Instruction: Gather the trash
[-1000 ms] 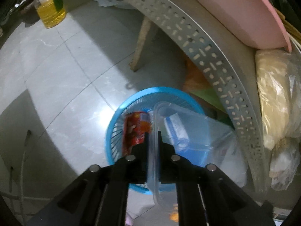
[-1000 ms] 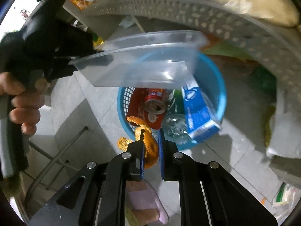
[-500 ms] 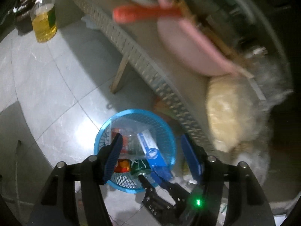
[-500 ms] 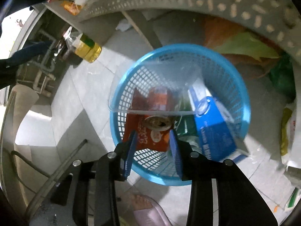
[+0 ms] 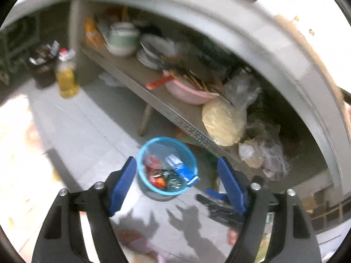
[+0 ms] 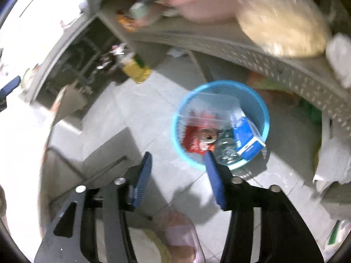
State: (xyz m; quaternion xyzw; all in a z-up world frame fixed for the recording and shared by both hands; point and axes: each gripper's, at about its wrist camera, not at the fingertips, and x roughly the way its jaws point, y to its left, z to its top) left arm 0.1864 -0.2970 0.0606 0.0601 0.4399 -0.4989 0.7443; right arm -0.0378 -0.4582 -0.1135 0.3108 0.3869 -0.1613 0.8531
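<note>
Trash fills one blue basket (image 5: 143,153) (image 6: 266,118) on the tiled floor, ahead of and below both grippers: one clear plastic container (image 6: 208,107) lies across the top, with one red packet (image 6: 192,139), one blue-and-white carton (image 5: 182,171) (image 6: 248,138), one red can (image 6: 207,137) and one crumpled clear bottle (image 6: 226,151) beneath. The left gripper (image 5: 175,180) and right gripper (image 6: 177,174), two in all, both have jaws opening with nothing between the blue pads. Beyond the basket, one shelf (image 5: 175,114) carries one pink basin (image 5: 186,91), and one yellow oil bottle (image 5: 67,81) stands on the floor.
</note>
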